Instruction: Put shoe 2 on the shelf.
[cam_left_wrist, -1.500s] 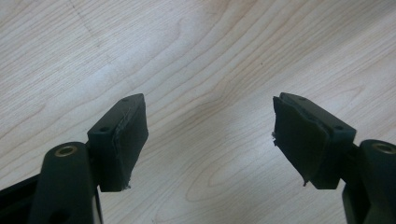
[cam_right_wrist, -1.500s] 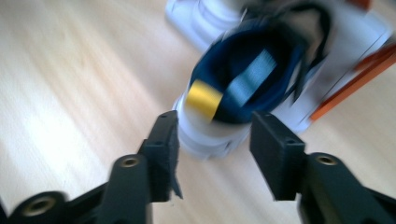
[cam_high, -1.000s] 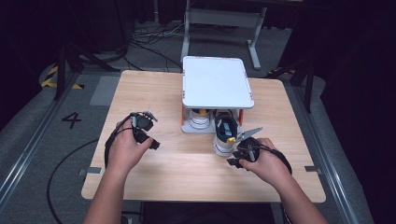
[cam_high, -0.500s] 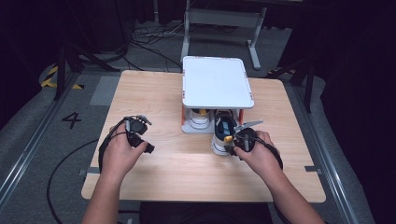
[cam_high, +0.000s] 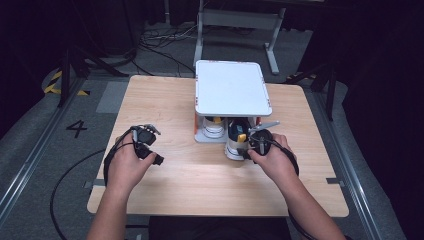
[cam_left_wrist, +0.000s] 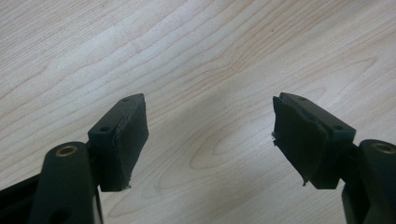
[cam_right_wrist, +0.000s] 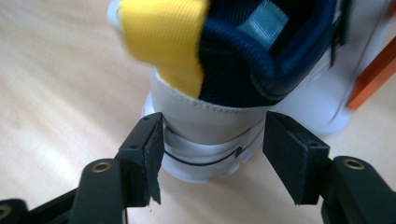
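Wooden table (cam_high: 165, 100): white 2-tier rack (cam_high: 232, 90) stands at centre-back. 2 shoes under its top shelf: 1 white shoe (cam_high: 214, 127) on the left side, and 1 white/navy shoe (cam_right_wrist: 243, 70) with a yellow tab on the right, heel sticking out toward the person. Right gripper (cam_right_wrist: 212, 154) sits at that heel; jaws have just been opening, the heel is between them, and the pads look just clear of it. Left gripper (cam_left_wrist: 210, 140) over bare wood, well apart from the rack, jaws wide, nothing between them.
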